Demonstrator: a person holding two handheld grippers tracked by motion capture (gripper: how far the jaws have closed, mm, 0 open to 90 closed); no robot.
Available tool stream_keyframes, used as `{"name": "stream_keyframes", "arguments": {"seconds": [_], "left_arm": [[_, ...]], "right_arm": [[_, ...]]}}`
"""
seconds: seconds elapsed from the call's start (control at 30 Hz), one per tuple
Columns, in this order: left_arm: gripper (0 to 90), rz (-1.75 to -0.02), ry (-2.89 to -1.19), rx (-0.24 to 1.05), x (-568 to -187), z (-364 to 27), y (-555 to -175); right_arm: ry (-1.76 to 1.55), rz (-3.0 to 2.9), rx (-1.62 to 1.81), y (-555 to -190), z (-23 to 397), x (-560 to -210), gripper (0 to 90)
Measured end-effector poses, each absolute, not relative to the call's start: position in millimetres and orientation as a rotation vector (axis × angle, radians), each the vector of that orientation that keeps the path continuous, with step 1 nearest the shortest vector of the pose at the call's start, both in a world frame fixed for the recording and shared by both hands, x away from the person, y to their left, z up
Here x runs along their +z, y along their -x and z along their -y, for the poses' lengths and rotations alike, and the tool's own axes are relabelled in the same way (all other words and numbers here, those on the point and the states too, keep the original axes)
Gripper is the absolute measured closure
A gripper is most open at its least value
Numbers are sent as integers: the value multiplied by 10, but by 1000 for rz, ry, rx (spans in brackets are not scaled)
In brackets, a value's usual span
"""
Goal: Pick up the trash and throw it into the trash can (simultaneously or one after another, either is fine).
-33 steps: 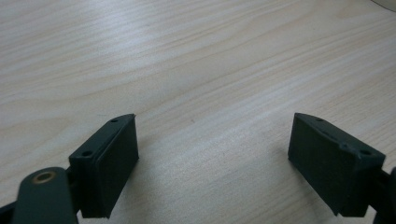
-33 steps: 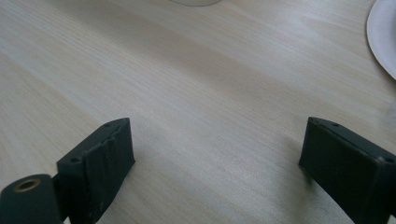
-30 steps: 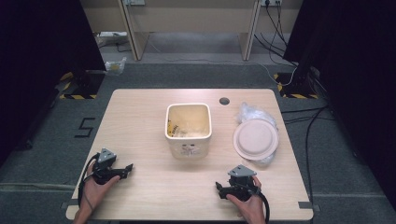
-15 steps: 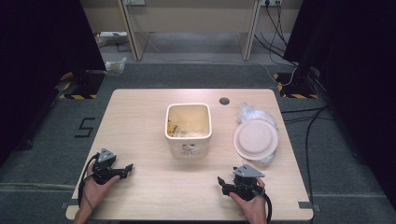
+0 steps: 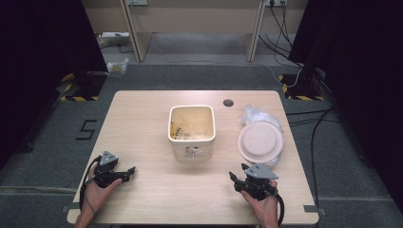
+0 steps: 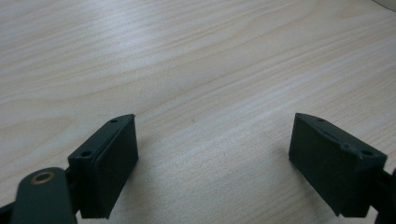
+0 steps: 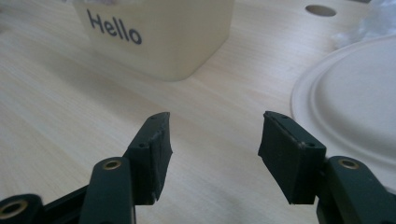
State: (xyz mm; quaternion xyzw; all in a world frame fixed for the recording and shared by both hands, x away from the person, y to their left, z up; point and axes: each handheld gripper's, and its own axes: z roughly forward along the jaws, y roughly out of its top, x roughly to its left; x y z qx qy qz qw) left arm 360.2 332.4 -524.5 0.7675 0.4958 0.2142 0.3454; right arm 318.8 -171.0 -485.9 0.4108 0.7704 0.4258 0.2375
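The person is resting the left gripper (image 5: 124, 173) on the near left part of the pale wooden worktop (image 5: 142, 123), its jaws spread wide over bare wood with nothing between them, as the left gripper view makes plain. It is probably parked there to stay clear of the other hand's work.

The right gripper (image 5: 234, 179) is sitting near the worktop's front right edge, in front of the round off-white paper plate (image 5: 260, 141). Its jaws have just been closing and are now standing about half spread, gripping nothing; in the right gripper view only bare wood lies in the gap. That view is looking toward the cream square plastic tub (image 7: 163, 32) printed with "Hello", which stands at the middle of the worktop, well apart from both grippers. The paper plate (image 7: 355, 107) is lying just to the right of the jaws, close to them but not touching.

Behind the plate a crumpled clear plastic bag (image 5: 256, 115) is lying, and a small dark cable hole (image 5: 228, 102) sits near the far edge.

The tub holds some yellowish bits, too small to identify. Judging by its heading, the right gripper is lining up on the plate or the tub.
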Motion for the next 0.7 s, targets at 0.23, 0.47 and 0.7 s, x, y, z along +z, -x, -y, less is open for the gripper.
{"name": "stream_keyframes", "arguments": {"seconds": [0.23, 0.47, 0.7], "left_arm": [[146, -1289, -1994, 551, -5244, -3326, -3603], [145, -1288, -1992, 551, -5246, -3328, -3605], [145, -1288, -1994, 549, -5244, -3328, -3604]], "right_arm": [[-1151, -2033, 1163, -3269, 1934, -4698, 488], [-1231, -1952, 1140, -3379, 2197, -4571, 508], [-1284, -1859, 1083, -3526, 2492, -4398, 543]]}}
